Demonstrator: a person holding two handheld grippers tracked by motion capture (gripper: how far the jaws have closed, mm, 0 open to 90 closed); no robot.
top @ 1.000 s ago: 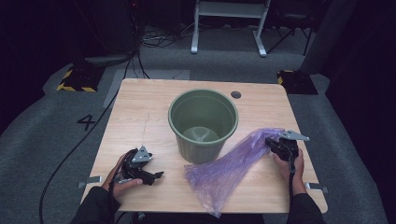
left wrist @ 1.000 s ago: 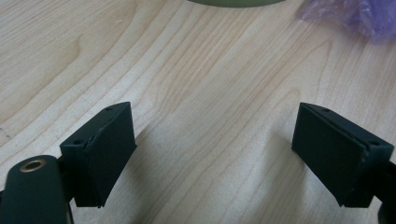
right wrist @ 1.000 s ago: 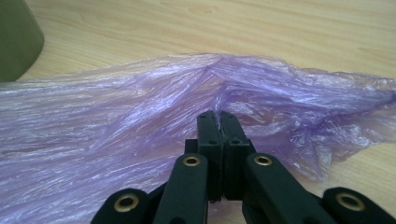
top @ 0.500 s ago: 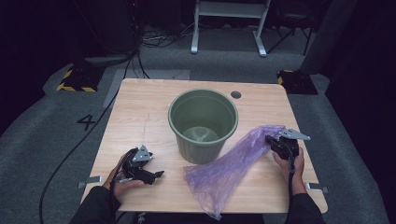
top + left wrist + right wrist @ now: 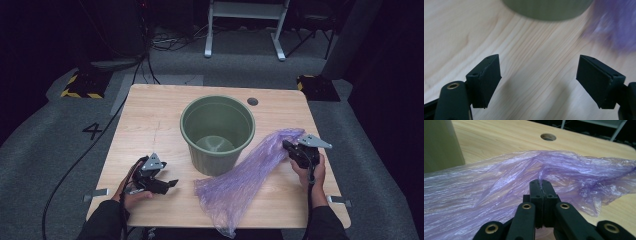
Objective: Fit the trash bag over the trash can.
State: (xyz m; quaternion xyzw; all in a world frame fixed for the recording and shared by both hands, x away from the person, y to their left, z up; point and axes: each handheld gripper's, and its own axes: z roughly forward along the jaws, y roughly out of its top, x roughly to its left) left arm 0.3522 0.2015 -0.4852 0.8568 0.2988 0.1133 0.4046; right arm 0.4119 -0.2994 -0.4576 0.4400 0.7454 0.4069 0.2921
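A thin purple plastic bag (image 5: 240,182) lies stretched across the front right of the wooden table (image 5: 150,120). My right gripper (image 5: 289,146) is shut on its upper end and holds that end a little above the table. In the right gripper view the jaws (image 5: 541,182) pinch a fold of the bag (image 5: 499,182). A green bucket (image 5: 217,132) stands upright and empty at the table's middle. My left gripper (image 5: 172,184) rests low at the front left. Its jaws (image 5: 539,80) stand open over bare wood and have just been closing slightly, with nothing between them.
A round cable hole (image 5: 252,101) sits in the tabletop behind the bucket. The bag's lower end hangs over the table's front edge (image 5: 227,231). A black cable (image 5: 75,165) trails off to the left. Dark floor and a white stand (image 5: 245,10) lie beyond.
My right gripper has risen slightly with the bag's end, lifting that part of the bag. The left hand has stayed in place.
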